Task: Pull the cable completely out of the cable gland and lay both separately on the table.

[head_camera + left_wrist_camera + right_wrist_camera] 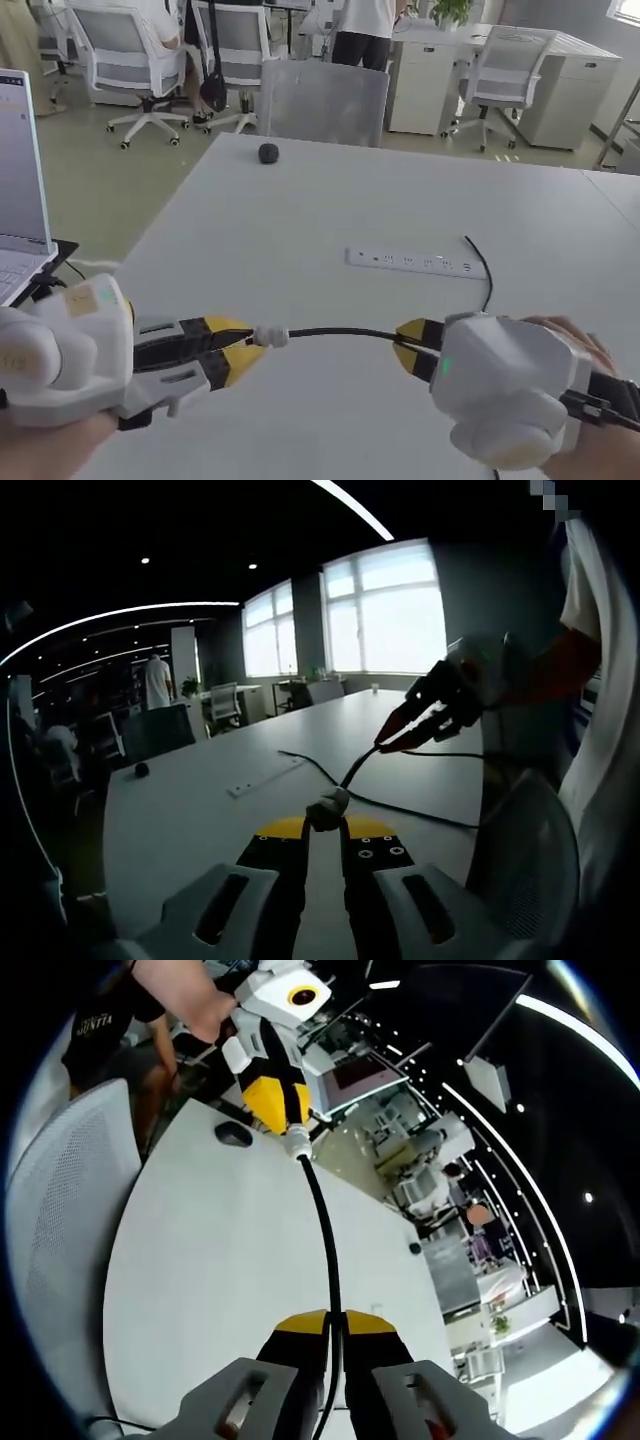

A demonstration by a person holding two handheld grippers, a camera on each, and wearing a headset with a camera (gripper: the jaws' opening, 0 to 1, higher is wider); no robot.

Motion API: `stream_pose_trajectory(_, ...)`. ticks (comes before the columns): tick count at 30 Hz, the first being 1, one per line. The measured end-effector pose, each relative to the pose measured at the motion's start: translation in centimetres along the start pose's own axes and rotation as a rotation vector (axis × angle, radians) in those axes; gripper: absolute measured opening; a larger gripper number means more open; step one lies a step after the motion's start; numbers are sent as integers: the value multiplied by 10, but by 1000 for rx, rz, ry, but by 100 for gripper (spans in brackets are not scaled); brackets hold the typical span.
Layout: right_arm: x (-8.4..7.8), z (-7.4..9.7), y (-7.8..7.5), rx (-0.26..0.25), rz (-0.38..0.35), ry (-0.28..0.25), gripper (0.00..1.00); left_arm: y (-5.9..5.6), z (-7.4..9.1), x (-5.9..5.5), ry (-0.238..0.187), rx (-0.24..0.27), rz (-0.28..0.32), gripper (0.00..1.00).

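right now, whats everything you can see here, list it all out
black rubber cable: one, black, stretched between the two grippers
white plastic cable gland: one, white, on the cable's end at the left gripper
white power strip: one, white, flat on the table
small black round object: one, black, far end of the table
open laptop: one, pale, left edge
grey chair back: one, grey, behind the table's far edge
white office chairs: at least three, white, on the floor beyond
white table: one, white, under it all
left gripper: one, yellow-black jaws, shut on the gland
right gripper: one, yellow-black jaws, shut on the cable
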State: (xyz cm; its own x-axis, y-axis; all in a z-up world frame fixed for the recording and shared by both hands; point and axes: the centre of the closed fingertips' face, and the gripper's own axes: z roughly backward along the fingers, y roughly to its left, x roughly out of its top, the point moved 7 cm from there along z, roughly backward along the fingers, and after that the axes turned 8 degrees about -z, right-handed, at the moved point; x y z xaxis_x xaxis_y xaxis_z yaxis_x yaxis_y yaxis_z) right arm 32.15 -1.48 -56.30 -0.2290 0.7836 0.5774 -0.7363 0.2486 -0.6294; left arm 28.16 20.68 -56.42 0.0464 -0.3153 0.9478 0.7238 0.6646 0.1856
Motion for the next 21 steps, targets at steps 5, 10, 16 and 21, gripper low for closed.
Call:
stream_pose_trajectory(5, -9, 4, -4, -19, -16, 18, 0, 0, 3, -4, 9, 6, 6, 13)
stream_pose_trajectory(10, -17, 7, -9, -38, -28, 38, 0, 1, 5, -6, 9, 12, 15, 13)
stream_pose_trajectory(16, -22, 9, -15, -59, -39, 48, 0, -2, 6, -10, 22, 4, 10, 13)
stream_pose_trajectory(21, -23, 9, -20, -74, -53, 53, 0, -4, 4, -8, -6, 2, 40, 13)
